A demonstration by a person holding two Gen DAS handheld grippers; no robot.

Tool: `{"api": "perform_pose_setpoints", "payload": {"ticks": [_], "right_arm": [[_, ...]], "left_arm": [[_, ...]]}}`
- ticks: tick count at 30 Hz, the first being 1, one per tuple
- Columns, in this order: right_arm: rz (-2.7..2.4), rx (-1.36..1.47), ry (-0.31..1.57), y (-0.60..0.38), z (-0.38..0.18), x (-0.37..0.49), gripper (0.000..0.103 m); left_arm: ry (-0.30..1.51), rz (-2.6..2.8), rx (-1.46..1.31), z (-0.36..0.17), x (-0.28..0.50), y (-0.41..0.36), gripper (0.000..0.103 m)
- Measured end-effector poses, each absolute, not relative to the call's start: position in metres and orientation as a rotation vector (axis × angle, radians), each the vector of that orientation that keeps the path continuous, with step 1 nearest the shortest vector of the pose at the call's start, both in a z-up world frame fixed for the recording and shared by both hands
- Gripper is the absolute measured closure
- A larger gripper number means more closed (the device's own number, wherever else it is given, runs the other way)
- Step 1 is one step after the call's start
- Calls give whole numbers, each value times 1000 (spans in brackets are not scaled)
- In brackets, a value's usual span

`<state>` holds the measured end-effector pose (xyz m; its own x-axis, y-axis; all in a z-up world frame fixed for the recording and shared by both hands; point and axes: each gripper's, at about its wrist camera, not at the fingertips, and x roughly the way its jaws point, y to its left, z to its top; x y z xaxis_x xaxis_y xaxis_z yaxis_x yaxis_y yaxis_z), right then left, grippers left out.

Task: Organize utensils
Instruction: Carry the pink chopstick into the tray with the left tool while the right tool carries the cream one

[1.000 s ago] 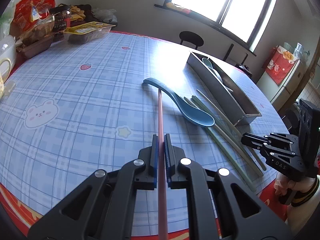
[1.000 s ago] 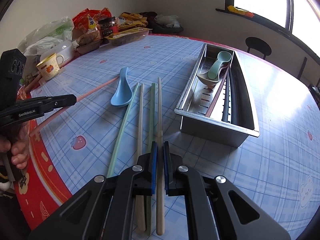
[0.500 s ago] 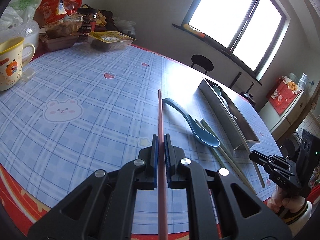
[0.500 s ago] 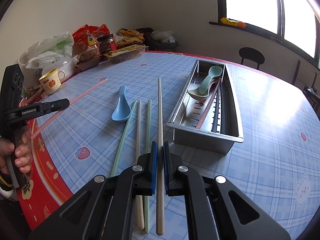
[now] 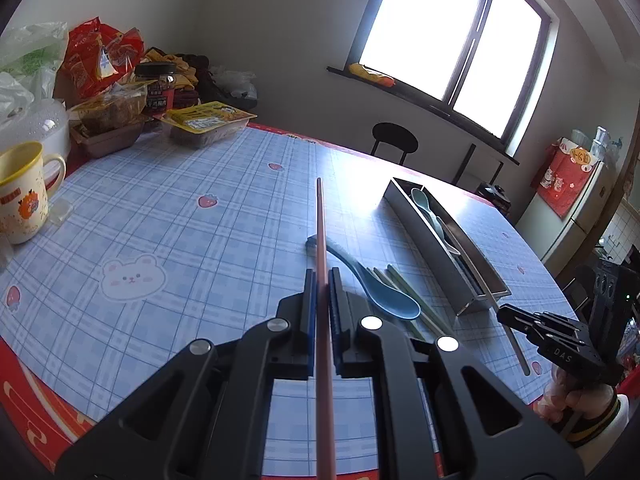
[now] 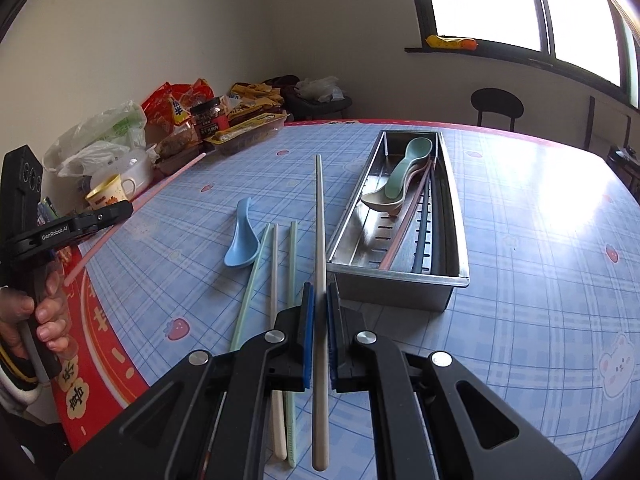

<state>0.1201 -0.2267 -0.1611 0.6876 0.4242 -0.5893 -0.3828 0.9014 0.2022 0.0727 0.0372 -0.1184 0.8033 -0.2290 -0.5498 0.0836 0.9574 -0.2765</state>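
**Q:** What are your fingers doing at this moment?

**A:** I am pinching a pink chopstick [image 5: 320, 236] in my left gripper [image 5: 319, 280]; the blue pads are pressing on it from both sides, and it is pointing forward above the checked tablecloth [image 5: 180, 220]. In my right gripper [image 6: 319, 296] I am clamping a cream chopstick [image 6: 319, 220] the same way, its far end reaching out just left of the metal tray [image 6: 400, 288].

**Q:** Where are the remaining utensils lying?

**A:** A blue spoon [image 6: 242, 240] is lying on the cloth, and three more chopsticks [image 6: 274, 272], pale green and cream, are lying beside it, between the spoon and the tray. Inside the tray, stacked spoons [image 6: 404, 172] are resting at the far end, with a pink and a dark chopstick running along its slotted floor.

**Q:** Anything else on the table?

**A:** A yellow mug [image 5: 20, 196] and food packets [image 5: 204, 118] are sitting at the far left edge.
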Motion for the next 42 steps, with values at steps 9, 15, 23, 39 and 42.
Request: {"api": "perform_pose_setpoints", "payload": {"ticks": [9, 15, 23, 39, 42], "right_arm": [[445, 150, 627, -239, -134, 145, 97], [376, 266, 591, -250, -117, 193, 97], [324, 408, 602, -282, -142, 223, 97], [270, 513, 659, -294, -167, 235, 97], [272, 504, 674, -290, -170, 237, 97]], "left_arm": [[608, -178, -211, -96, 86, 21, 93], [611, -228, -226, -76, 113, -4, 93], [656, -288, -225, -69, 169, -57, 93], [880, -358, -456, -116, 285, -131, 93], [909, -348, -508, -126, 294, -131, 93]]}}
